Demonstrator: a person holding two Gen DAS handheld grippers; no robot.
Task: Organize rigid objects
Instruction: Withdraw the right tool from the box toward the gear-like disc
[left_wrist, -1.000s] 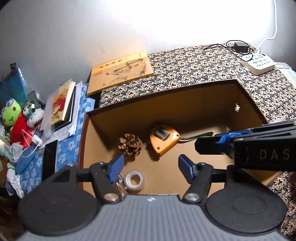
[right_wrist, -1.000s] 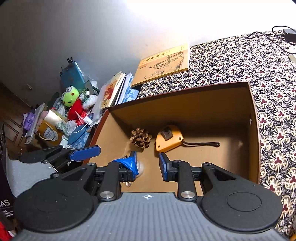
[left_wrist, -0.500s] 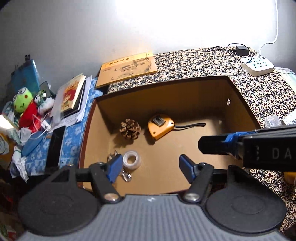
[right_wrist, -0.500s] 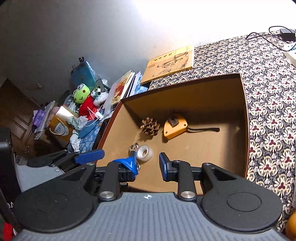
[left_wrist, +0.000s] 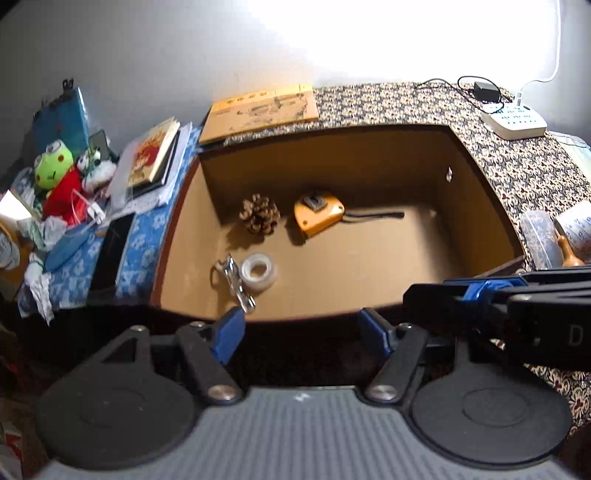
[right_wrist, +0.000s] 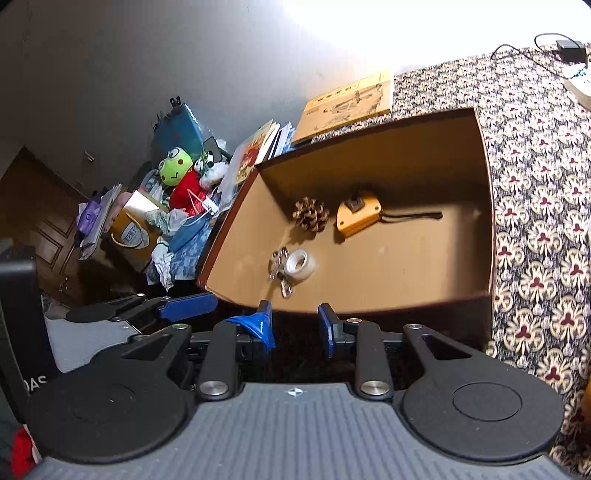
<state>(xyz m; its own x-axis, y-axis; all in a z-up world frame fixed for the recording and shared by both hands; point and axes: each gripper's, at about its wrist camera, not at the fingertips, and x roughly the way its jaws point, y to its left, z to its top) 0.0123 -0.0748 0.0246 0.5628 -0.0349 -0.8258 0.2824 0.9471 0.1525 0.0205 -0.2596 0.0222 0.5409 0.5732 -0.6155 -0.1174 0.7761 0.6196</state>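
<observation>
In the box (left_wrist: 480, 177) lie pinecone (left_wrist: 259, 213), tape measure (left_wrist: 318, 213), tape roll (left_wrist: 258, 271); both grippers (left_wrist: 301, 332) (right_wrist: 295, 326) spread.

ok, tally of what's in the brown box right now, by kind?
Inside the box:
pine cone: 1
orange tape measure: 1
clear tape roll: 1
metal key ring with clips: 1
Total: 4. Both grippers are empty and open, outside the box's near wall.

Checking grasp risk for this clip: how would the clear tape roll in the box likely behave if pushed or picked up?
The tape roll looks small and hollow, so probably light and rigid. It seems tipped against the metal clip, so a push may roll it or drag the clip. Its glossy surface could slip.
</observation>
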